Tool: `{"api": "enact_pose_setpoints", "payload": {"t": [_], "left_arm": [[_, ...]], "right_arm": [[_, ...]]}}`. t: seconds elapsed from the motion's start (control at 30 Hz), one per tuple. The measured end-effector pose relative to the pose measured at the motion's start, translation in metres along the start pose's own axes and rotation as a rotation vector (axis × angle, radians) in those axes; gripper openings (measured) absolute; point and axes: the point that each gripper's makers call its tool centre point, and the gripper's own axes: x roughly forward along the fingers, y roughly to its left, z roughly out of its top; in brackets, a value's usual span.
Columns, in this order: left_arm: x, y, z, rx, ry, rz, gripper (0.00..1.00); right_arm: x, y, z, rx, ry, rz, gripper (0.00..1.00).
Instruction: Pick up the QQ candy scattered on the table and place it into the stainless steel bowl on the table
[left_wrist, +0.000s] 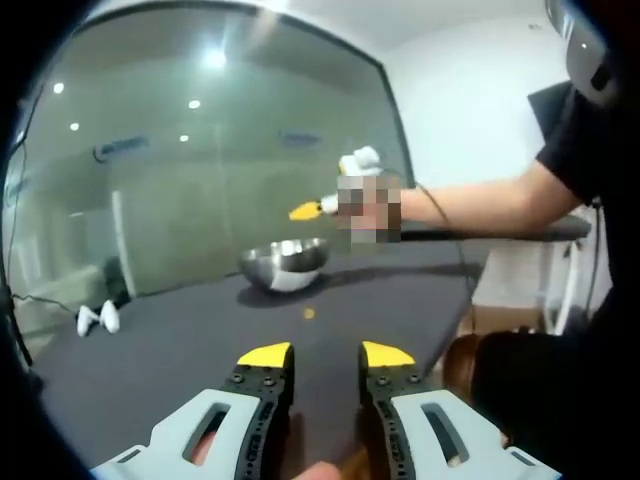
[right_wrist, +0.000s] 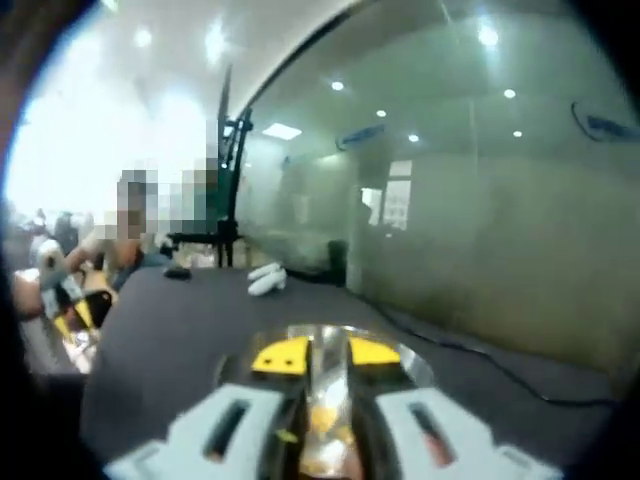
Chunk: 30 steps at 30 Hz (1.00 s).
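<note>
Stainless steel bowl (left_wrist: 286, 263) sits upright, mouth up, far on the dark table (left_wrist: 180, 350); one small yellow QQ candy (left_wrist: 309, 313) lies just before it, axis unreadable. Left tool (left_wrist: 325, 357) hovers open, holding nothing. Right tool (right_wrist: 325, 354) hangs over the bowl, jaws slightly parted; grip unclear.

Office, glass partition (left_wrist: 200, 150), ceiling downlights (right_wrist: 215, 40)

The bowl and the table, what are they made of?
The round silver bowl looks like polished metal, probably stainless steel: it shines and mirrors the room. The dark grey table looks matte, maybe a coated board or a mat; its dull surface leaves that open.
</note>
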Motion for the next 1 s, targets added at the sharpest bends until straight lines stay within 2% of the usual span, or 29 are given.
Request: {"api": "enact_pose_setpoints", "payload": {"t": [0.1, 0.23, 0.47, 0.6, 0.7, 0.83, 1.0], "left_arm": [[0.000, -0.001, 0.001, 0.000, -0.004, -0.003, 0.27], [0.001, -0.003, 0.002, 0.001, -0.007, -0.004, 0.27], [0.001, -0.005, 0.004, 0.004, -0.013, -0.007, 0.27], [0.000, -0.005, 0.004, 0.003, -0.014, -0.006, 0.27], [0.001, -0.005, 0.004, 0.000, -0.016, -0.007, 0.27], [0.004, -0.007, 0.005, 0.000, -0.023, -0.014, 0.27], [0.005, -0.007, 0.007, 0.001, -0.030, -0.020, 0.27]], "right_arm": [[-0.007, 0.007, 0.003, 0.021, -0.015, 0.007, 0.14], [-0.013, 0.022, 0.010, 0.005, -0.035, 0.030, 0.14], [-0.021, 0.034, 0.017, -0.044, -0.028, 0.036, 0.16], [-0.036, 0.042, 0.017, -0.052, -0.033, 0.033, 0.16], [-0.050, 0.056, 0.015, -0.041, -0.058, 0.061, 0.16], [-0.071, 0.079, -0.004, -0.017, -0.058, 0.089, 0.16], [-0.088, 0.096, -0.043, 0.028, -0.022, 0.105, 0.17]]}}
